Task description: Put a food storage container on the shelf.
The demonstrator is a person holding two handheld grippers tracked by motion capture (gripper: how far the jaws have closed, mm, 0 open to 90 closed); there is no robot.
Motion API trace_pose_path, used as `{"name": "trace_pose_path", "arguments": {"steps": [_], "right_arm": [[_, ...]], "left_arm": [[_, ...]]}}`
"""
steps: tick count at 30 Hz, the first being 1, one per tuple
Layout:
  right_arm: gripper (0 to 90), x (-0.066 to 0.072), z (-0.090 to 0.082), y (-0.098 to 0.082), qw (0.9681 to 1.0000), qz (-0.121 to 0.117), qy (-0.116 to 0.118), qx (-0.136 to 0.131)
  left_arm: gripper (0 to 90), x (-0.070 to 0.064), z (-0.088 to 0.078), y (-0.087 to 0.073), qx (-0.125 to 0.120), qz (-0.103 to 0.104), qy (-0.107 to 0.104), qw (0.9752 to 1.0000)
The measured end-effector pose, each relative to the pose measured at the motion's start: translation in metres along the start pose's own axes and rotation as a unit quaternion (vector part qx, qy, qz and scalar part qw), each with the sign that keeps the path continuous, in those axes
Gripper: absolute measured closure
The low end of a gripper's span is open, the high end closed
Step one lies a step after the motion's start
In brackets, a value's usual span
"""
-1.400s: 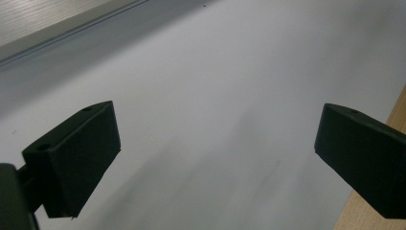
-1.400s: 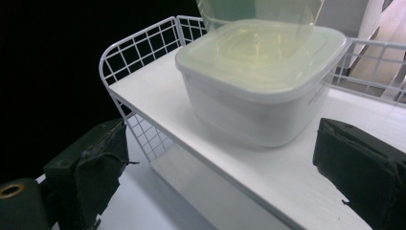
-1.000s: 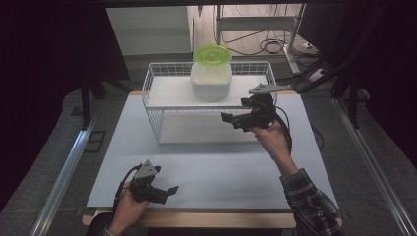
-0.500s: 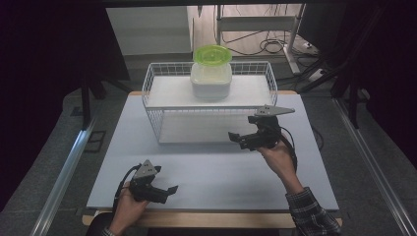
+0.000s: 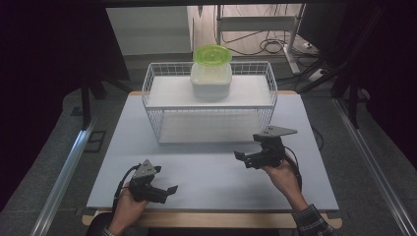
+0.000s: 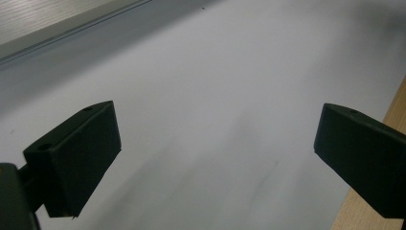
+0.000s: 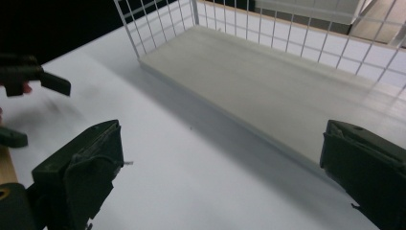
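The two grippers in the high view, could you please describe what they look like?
Both the left gripper and the right gripper are black, with two blocky jaws, a grey three-cornered plate on top and a black trailing cable. A plaid sleeve covers the right forearm.

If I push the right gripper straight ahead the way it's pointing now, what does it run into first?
Probably the bare table top. The right gripper points left and tilts down in front of the wire rack, its jaws open and empty. The rack's lower shelf board lies just beyond; depth is hard to judge.

Nothing here carries readable writing: no label, brand, number or sign shows on anything in view.
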State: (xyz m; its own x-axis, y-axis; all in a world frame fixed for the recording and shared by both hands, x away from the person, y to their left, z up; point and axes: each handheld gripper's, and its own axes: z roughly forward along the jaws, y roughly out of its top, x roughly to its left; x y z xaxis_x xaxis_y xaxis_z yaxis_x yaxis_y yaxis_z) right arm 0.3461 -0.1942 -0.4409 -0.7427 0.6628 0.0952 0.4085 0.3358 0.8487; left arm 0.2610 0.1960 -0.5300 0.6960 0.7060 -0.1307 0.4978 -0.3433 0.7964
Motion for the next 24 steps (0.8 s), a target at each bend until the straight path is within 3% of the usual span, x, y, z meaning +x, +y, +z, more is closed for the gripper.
{"name": "trace_pose_path", "arguments": {"steps": [10,16,24], "right_arm": [[0.5,0.008,-0.006,-0.034,0.9994,-0.02,-0.026,0.014],[0.0,0.01,-0.005,-0.052,0.9971,-0.041,-0.051,0.039],[0.0,0.012,0.005,-0.073,0.9936,-0.051,-0.054,0.085]], "left_arm": [[2.2,0.0,0.0,0.0,0.002,-0.002,-0.002,1.0],[2.1,0.0,0.001,0.0,0.004,-0.003,-0.004,1.0],[2.1,0.0,0.002,-0.001,0.009,-0.001,-0.006,0.9999]]}}
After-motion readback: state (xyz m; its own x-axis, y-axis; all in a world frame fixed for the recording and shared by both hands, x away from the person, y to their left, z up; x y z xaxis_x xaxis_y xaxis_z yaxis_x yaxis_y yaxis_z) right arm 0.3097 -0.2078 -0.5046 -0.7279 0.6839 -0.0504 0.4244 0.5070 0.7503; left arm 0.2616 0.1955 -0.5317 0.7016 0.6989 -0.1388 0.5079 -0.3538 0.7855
